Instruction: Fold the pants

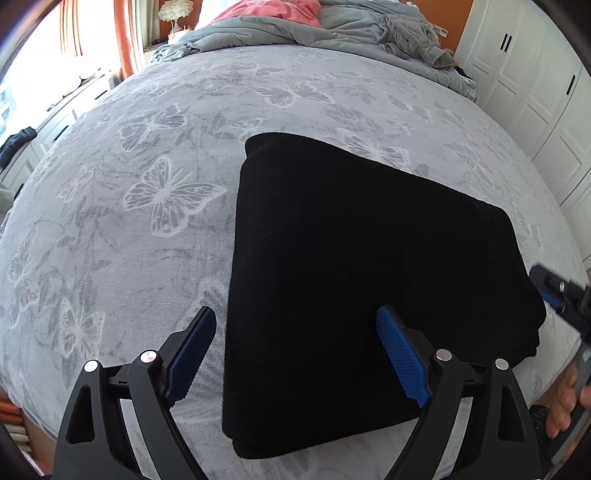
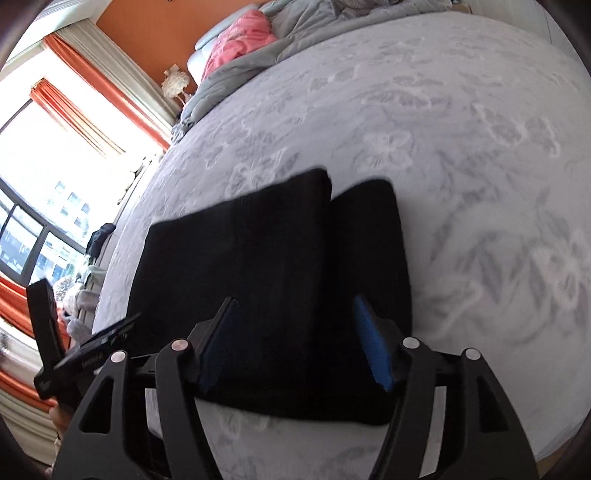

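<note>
- black pants point(image 1: 354, 280), folded into a compact rectangle, lying flat on the bed point(image 1: 147, 184) with its grey butterfly-print cover
- left tongs point(image 1: 301, 354) spread apart, empty, above the near left edge of the pants
- right tongs point(image 2: 295, 343) likewise spread apart, holding nothing, over the near edge of the pants
- grey duvet point(image 1: 288, 33) and pink cloth point(image 1: 273, 11) bunched at the far end of the bed

Bare bedspread point(image 1: 122, 221) all around folded pants point(image 1: 362, 280); rumpled duvet point(image 1: 288, 33) well beyond.
</note>
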A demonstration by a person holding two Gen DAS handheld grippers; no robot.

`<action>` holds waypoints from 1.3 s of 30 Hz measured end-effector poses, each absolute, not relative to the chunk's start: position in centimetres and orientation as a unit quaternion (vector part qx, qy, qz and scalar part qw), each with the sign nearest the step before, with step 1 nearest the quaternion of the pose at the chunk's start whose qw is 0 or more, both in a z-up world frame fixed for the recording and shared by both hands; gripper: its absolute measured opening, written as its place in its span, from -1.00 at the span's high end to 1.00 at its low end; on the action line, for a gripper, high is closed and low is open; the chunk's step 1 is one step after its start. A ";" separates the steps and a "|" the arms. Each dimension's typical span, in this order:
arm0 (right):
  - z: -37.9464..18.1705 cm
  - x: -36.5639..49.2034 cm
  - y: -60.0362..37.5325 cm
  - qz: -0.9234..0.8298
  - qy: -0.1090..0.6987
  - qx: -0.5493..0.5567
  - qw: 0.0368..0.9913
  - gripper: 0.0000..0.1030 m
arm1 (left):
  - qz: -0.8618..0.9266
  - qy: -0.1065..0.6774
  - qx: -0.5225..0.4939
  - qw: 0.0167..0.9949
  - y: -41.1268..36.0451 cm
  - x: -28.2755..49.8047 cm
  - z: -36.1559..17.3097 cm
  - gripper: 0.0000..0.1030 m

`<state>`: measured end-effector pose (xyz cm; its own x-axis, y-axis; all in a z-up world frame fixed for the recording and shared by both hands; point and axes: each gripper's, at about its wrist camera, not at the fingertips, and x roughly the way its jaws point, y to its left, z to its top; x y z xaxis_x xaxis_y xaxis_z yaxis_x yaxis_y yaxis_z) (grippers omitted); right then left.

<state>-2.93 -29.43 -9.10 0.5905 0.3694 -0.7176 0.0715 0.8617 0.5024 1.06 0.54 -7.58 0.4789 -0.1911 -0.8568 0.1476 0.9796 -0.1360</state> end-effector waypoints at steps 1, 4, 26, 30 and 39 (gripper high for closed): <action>-9.7 -3.5 -28.8 0.094 0.447 0.243 0.856 -0.20 | -0.100 0.503 -0.024 0.858 0.5 1.0 -7.6 -0.67; -10.0 -3.9 -27.3 0.088 0.449 0.207 0.865 0.59 | -0.102 0.506 -0.016 0.856 -0.1 0.7 -7.9 -0.67; -9.2 -4.7 -29.9 0.013 0.438 0.246 0.865 -0.76 | -0.151 0.552 -0.133 0.809 2.1 0.7 -9.8 -0.68; -11.3 -3.5 -29.7 0.019 0.457 0.267 0.848 -0.81 | -0.148 0.550 -0.134 0.811 1.5 1.0 -10.0 -0.68; -12.1 -2.2 -29.5 0.033 0.432 0.292 0.852 -0.90 | -0.125 0.557 -0.138 0.809 -1.1 2.5 -10.9 -0.90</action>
